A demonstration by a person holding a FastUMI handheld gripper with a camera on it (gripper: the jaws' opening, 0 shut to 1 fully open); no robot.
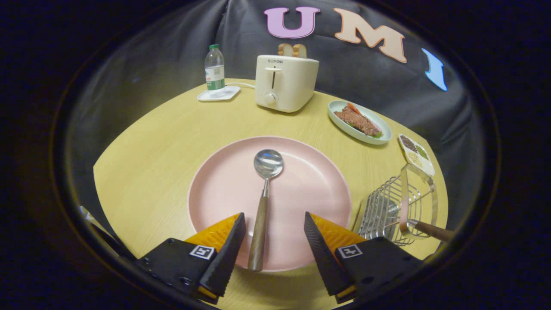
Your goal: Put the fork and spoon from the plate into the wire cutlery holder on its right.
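Observation:
A pink plate [224, 189] lies on the wooden table just ahead of my fingers. On it rests a spoon [263, 202] with a metal bowl and a wooden handle, the handle pointing back toward me. My gripper [274, 224] is open, its two fingers spread either side of the spoon handle, which runs closer to the left finger; neither finger touches it. To the right of the plate stands the wire cutlery holder [394, 209]. A wooden handle [432, 231] sticks out of the holder toward the right; its head is hidden among the wires.
Beyond the plate stand a cream toaster [284, 84] with bread in it, a water bottle [214, 69] on a white coaster, a pale green dish [344, 127] of food and a small divided tray [416, 154] of seasonings. The table's edge curves close behind the holder.

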